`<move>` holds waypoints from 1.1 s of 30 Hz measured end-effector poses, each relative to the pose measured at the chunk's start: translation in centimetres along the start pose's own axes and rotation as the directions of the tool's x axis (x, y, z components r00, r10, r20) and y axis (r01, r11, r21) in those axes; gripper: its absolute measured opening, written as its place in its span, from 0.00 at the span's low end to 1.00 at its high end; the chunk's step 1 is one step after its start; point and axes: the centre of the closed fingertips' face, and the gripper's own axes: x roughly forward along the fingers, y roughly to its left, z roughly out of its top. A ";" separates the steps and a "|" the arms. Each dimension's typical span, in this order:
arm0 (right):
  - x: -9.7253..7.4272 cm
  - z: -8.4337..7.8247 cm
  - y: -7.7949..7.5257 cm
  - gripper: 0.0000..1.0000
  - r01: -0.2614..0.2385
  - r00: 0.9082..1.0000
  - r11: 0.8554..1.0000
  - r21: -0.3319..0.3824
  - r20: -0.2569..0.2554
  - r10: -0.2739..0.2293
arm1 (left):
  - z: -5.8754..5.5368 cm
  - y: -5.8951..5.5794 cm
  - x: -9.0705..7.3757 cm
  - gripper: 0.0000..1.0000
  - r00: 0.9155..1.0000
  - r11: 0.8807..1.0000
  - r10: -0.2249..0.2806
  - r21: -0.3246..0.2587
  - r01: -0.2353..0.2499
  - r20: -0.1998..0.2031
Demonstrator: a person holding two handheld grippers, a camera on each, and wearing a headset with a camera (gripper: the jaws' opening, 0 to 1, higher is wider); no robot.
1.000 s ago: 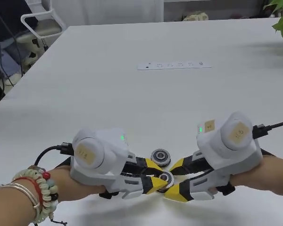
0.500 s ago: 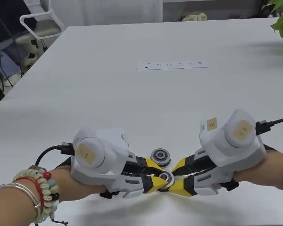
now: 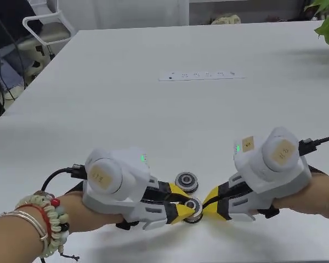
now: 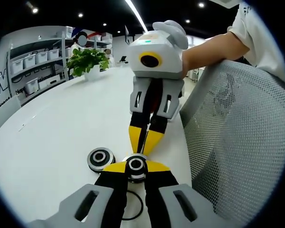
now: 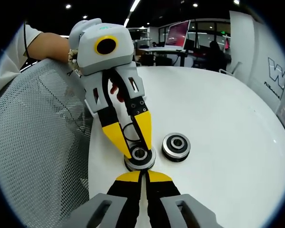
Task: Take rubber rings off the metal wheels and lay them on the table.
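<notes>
In the head view, the left gripper (image 3: 182, 206) has its jaws closed narrow on the clamped wheel (image 3: 194, 207), which lies flat on the table (image 3: 153, 120) with its axle upright. The right gripper (image 3: 208, 204) comes in from the opposite side of that wheel, tips touching its rim. The spare wheel (image 3: 186, 181) sits just beyond the clamped wheel, apart from both tools. A power strip (image 3: 202, 75) lies well beyond it.

In the left gripper view, our yellow tips stand one on each side of the clamped wheel (image 4: 136, 164). The right gripper (image 4: 145, 141) points straight back at us across it, jaws pressed nearly together. A loose rubber ring (image 4: 138, 209) lies flat on the table on our side of the clamped wheel, under the left gripper's jaws.

In the right gripper view, our own jaws are drawn to a thin slit at the near edge of the clamped wheel (image 5: 140, 156). We cannot tell at this angle whether they have caught any rubber. The left gripper (image 5: 133, 145) straddles the wheel from the far side.

We judge that the pull turns on this line. The two tools face head-on with the wheel between them, so the right gripper would draw back along its own axis while the left anchors the wheel.
</notes>
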 end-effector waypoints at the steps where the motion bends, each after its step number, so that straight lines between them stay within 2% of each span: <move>1: 0.0 0.0 0.0 0.00 0.001 1.000 1.000 0.006 -0.001 -0.001 | 0.0 0.0 0.0 0.08 1.000 1.000 0.000 0.000 0.000 0.000; 5: 0.0 -0.1 -0.1 0.00 -0.002 1.000 0.997 0.080 -0.005 0.002 | 0.0 0.0 0.0 0.08 1.000 1.000 0.000 -0.001 0.000 0.001; 8: 0.0 -0.2 -0.2 0.00 -0.010 1.000 0.979 0.205 0.002 0.010 | 0.0 0.0 0.0 0.08 1.000 1.000 0.000 -0.002 0.000 0.002; 10: 0.0 -0.3 -0.3 0.00 -0.011 1.000 0.972 0.236 0.000 0.011 | 0.0 0.0 0.0 0.08 1.000 1.000 0.000 -0.002 0.000 0.002; 11: 0.0 -0.3 -0.3 0.00 -0.010 1.000 0.963 0.270 -0.004 0.012 | 0.0 0.0 0.0 0.08 1.000 1.000 0.000 -0.002 0.000 0.002; 16: 0.0 -0.3 -0.4 0.00 -0.004 1.000 0.958 0.286 -0.013 0.007 | 0.0 0.0 0.0 0.08 1.000 1.000 0.001 -0.003 -0.001 0.002; 26: -0.5 -0.2 -0.5 0.00 -0.020 1.000 0.932 0.361 0.008 0.018 | 0.0 0.0 0.0 0.08 1.000 1.000 0.002 -0.003 -0.002 0.005; 28: -0.7 0.1 -0.8 0.00 -0.016 1.000 0.930 0.367 0.023 0.008 | 0.0 -0.1 0.0 0.08 1.000 1.000 0.002 -0.002 -0.002 0.005; 30: -0.9 0.2 -0.9 0.00 -0.025 0.999 0.920 0.390 0.035 0.012 | 0.0 0.0 0.0 0.08 1.000 1.000 0.002 -0.002 -0.002 0.005; 33: -0.9 0.4 -0.7 0.00 -0.033 0.999 0.917 0.397 0.048 0.015 | 0.0 0.0 0.0 0.08 1.000 1.000 0.001 -0.002 -0.001 0.005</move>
